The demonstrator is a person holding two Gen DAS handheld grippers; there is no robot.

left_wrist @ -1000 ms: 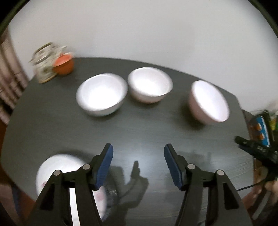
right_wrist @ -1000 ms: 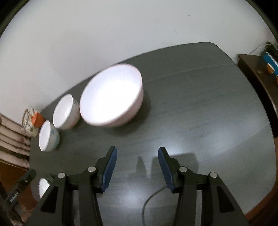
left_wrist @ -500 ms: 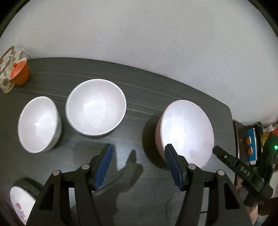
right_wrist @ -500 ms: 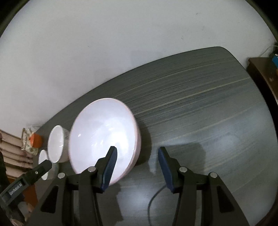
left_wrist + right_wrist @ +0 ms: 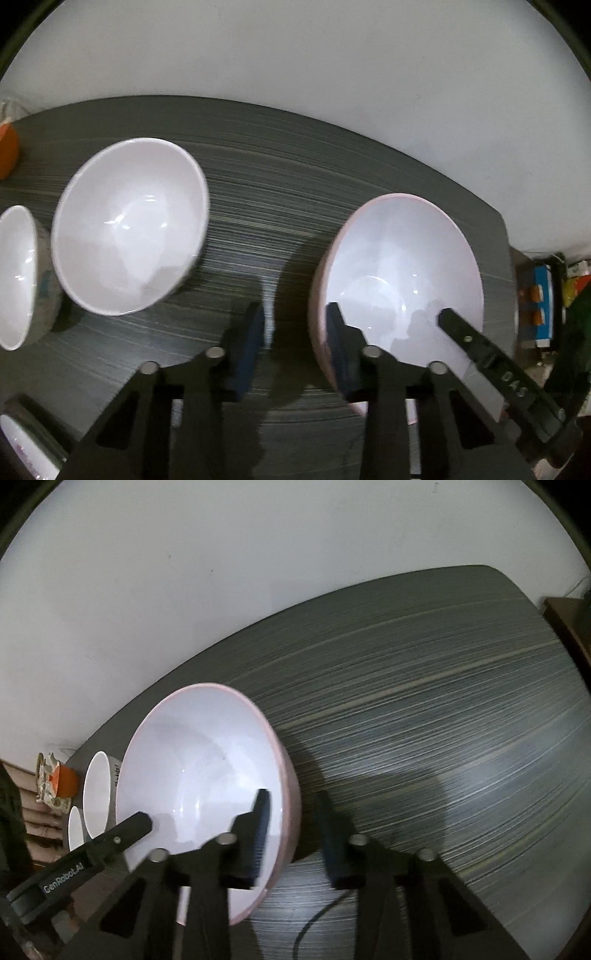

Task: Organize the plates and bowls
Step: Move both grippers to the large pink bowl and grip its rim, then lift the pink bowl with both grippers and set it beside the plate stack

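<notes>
Both tongs straddle opposite rims of the large pink-rimmed bowl point(image 5: 399, 266) on the dark tabletop point(image 5: 424, 709): left tongs point(image 5: 295, 332) and right tongs point(image 5: 293, 823) have just been closing, pads not yet pressing

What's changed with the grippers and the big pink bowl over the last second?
Both grippers came down onto the big pink bowl and their jaws have just been closing: the left gripper straddles its rim on one side, the right gripper on the opposite side. The white bowls and the table stayed put.
</notes>
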